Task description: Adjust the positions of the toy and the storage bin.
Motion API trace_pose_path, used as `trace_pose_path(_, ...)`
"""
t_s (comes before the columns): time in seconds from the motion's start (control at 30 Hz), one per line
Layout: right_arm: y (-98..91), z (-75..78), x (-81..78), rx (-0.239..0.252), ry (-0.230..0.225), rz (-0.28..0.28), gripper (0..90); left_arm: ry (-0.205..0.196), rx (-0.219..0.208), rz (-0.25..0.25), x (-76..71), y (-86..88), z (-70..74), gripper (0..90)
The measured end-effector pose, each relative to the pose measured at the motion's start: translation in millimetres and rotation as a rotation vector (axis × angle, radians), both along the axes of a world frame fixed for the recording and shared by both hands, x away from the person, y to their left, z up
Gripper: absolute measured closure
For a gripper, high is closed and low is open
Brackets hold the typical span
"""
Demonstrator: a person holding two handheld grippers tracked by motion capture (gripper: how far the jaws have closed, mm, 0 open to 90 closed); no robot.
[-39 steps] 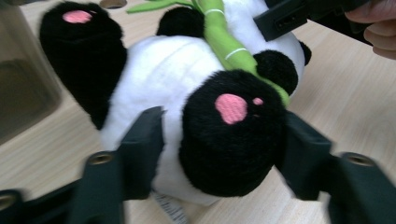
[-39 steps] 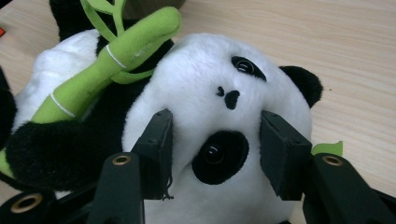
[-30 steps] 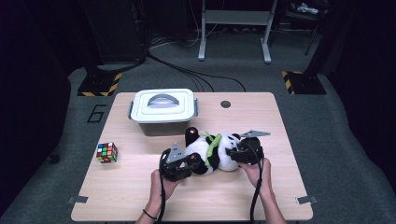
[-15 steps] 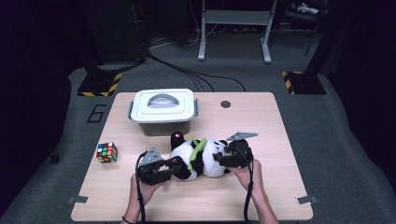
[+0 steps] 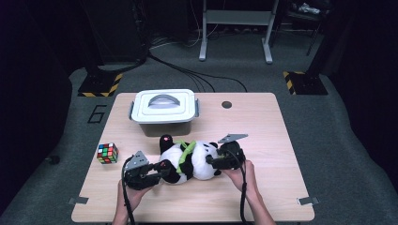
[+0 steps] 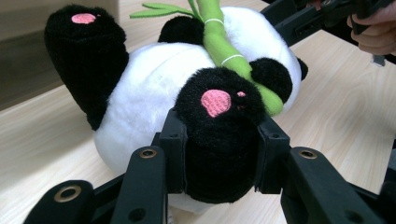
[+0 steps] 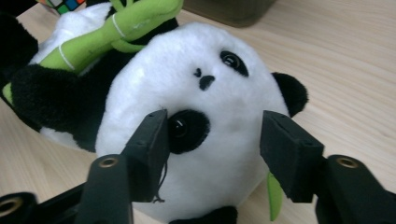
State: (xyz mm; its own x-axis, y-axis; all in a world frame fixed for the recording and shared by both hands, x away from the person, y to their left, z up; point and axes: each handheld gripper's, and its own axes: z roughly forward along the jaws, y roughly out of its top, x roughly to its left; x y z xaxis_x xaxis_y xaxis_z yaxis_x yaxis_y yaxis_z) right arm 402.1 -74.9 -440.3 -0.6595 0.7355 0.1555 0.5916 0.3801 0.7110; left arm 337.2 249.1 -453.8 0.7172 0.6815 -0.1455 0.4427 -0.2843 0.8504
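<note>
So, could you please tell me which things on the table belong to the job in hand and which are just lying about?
In hand:
- panda, on its back on the table
- left gripper, clamped on one black foot
- right gripper, jaws at the head, just been closing

Lying about:
- lidded box
- cube

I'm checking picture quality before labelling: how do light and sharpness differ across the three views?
High view: lit table, dark surroundings, soft detail. Left gripper view: panda fur crisp, far table blurred. Right gripper view: panda face sharp, near jaws slightly soft.
</note>
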Motion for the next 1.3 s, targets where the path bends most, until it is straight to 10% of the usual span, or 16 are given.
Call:
trace_pose_path(0.57,58.1,-8.9,-15.9,0.027,-0.037,0.099,49.0,0.052,-0.005,0.102,-26.3,47.7,2.3,56.9)
trace_pose_path(0.87,56.1,-7.3,-13.3,0.040,-0.050,0.071,33.7,-0.006,0.046,0.203,-27.2,15.0,30.0,22.3)
trace_pose_path(1.07,36.2,0.0,-14.9,0.070,-0.077,0.022,15.9,-0.019,0.094,0.241,-7.3,-13.5,48.4,18.3)
trace_pose_path(1.3,-10.0,-6.2,-17.7,0.079,-0.087,-0.061,15.3,0.069,0.185,0.290,20.3,-41.4,40.1,24.2)
